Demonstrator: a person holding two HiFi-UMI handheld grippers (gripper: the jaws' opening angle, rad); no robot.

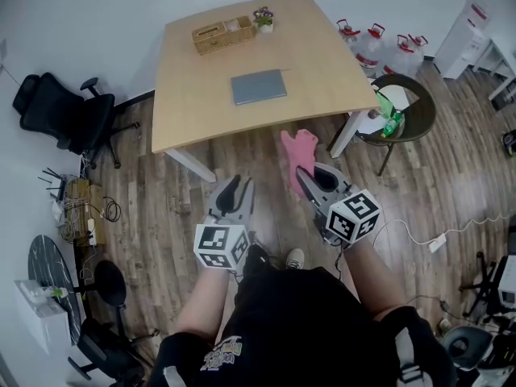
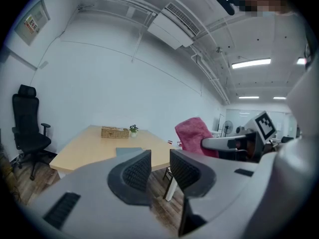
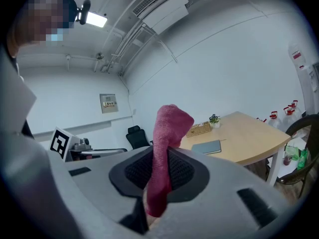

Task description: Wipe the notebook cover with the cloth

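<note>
A grey notebook lies flat near the middle of the light wooden table; it also shows in the left gripper view and the right gripper view. My right gripper is shut on a pink cloth, which stands up between its pads and shows beside the table in the left gripper view. My left gripper is open with nothing between its jaws. Both grippers hang over the wooden floor, short of the table's near edge.
A wicker basket and a small potted plant sit at the table's far edge. A black office chair stands to the left. A round side table with bottles is to the right, and water jugs behind it.
</note>
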